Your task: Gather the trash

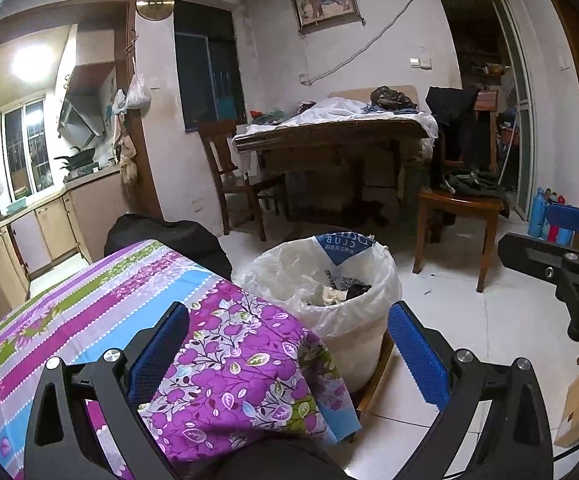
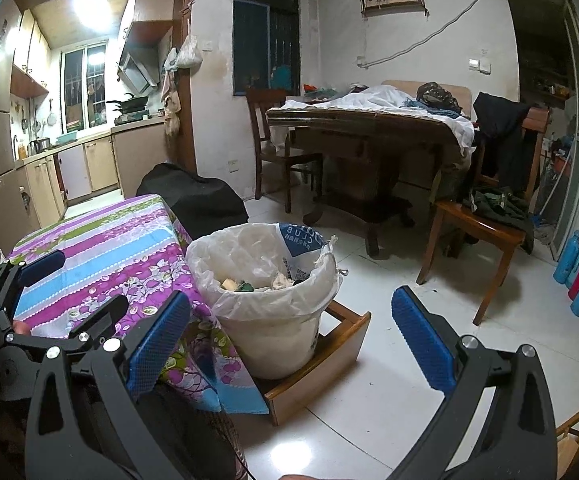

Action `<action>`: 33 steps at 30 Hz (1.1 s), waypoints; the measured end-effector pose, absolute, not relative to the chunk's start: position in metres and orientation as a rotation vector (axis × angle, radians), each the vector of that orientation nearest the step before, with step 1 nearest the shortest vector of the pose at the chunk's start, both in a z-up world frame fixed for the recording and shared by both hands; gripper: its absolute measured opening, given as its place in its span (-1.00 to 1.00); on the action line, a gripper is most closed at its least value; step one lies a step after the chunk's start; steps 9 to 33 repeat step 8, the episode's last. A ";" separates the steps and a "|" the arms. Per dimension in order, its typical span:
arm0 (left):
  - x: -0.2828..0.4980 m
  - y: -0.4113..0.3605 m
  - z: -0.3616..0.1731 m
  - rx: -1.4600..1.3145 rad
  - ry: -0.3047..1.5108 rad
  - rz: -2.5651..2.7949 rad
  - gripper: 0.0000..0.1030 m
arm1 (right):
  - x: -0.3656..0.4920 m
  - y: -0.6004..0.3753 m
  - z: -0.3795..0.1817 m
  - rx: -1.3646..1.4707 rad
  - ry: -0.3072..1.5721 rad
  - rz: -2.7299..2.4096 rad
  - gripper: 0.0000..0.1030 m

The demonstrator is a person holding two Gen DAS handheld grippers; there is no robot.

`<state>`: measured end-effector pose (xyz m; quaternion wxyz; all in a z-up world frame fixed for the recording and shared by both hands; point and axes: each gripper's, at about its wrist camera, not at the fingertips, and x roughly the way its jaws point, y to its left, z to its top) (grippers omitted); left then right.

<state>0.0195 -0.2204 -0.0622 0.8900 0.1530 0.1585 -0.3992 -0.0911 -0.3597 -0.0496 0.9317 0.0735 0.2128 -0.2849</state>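
Hovering near the lined trash bin [image 2: 277, 296], both grippers empty.
Left gripper [image 1: 287, 354] and right gripper [image 2: 291, 338] spread wide, seemingly ready for trash.

purple floral tablecloth [image 1: 225, 360], white bin liner [image 1: 289, 276]
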 end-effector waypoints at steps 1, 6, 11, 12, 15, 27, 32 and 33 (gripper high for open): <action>0.020 -0.222 -0.064 0.329 0.338 -0.819 0.92 | -0.091 -0.359 -0.050 0.149 0.435 -0.584 0.90; 0.024 -0.226 -0.068 0.349 0.367 -0.806 0.92 | -0.091 -0.362 -0.051 0.161 0.442 -0.560 0.90; 0.024 -0.226 -0.068 0.349 0.366 -0.807 0.92 | -0.092 -0.365 -0.053 0.174 0.448 -0.548 0.90; 0.024 -0.226 -0.068 0.349 0.366 -0.807 0.92 | -0.092 -0.365 -0.053 0.174 0.448 -0.548 0.90; 0.024 -0.226 -0.068 0.349 0.366 -0.807 0.92 | -0.092 -0.365 -0.053 0.174 0.448 -0.548 0.90; 0.024 -0.226 -0.068 0.349 0.366 -0.807 0.92 | -0.092 -0.365 -0.053 0.174 0.448 -0.548 0.90; 0.024 -0.226 -0.068 0.349 0.366 -0.807 0.92 | -0.092 -0.365 -0.053 0.174 0.448 -0.548 0.90; 0.024 -0.226 -0.068 0.349 0.366 -0.807 0.92 | -0.092 -0.365 -0.053 0.174 0.448 -0.548 0.90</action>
